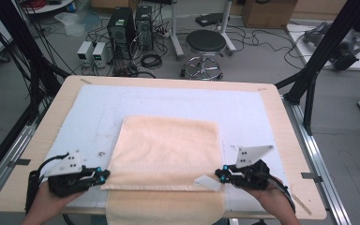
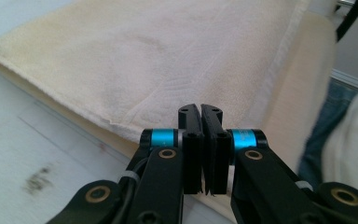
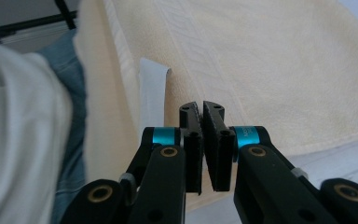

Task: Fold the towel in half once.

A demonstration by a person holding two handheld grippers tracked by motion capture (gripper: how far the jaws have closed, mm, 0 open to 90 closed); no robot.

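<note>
A cream towel [image 1: 166, 150] lies folded on the white mat [image 1: 93, 108], and its lower layer hangs over the table's front edge. My left gripper [image 1: 104, 177] hovers at the towel's near left corner with its jaws shut and nothing between them. In the left gripper view the closed left gripper [image 2: 200, 109] points across the towel [image 2: 168, 60]. My right gripper [image 1: 219, 176] is at the near right corner, shut and empty too. In the right gripper view the right gripper [image 3: 201, 107] sits over the towel [image 3: 270, 60], beside a white label [image 3: 151, 93] on its hem.
The wooden table [image 1: 281, 117] carries the mat. Beyond it stand a black stool [image 1: 205, 44], computer towers [image 1: 129, 26] and cables on the floor. Black frame posts [image 1: 318, 56] rise at the right and left. The person's clothing [image 3: 23, 130] is close behind the front edge.
</note>
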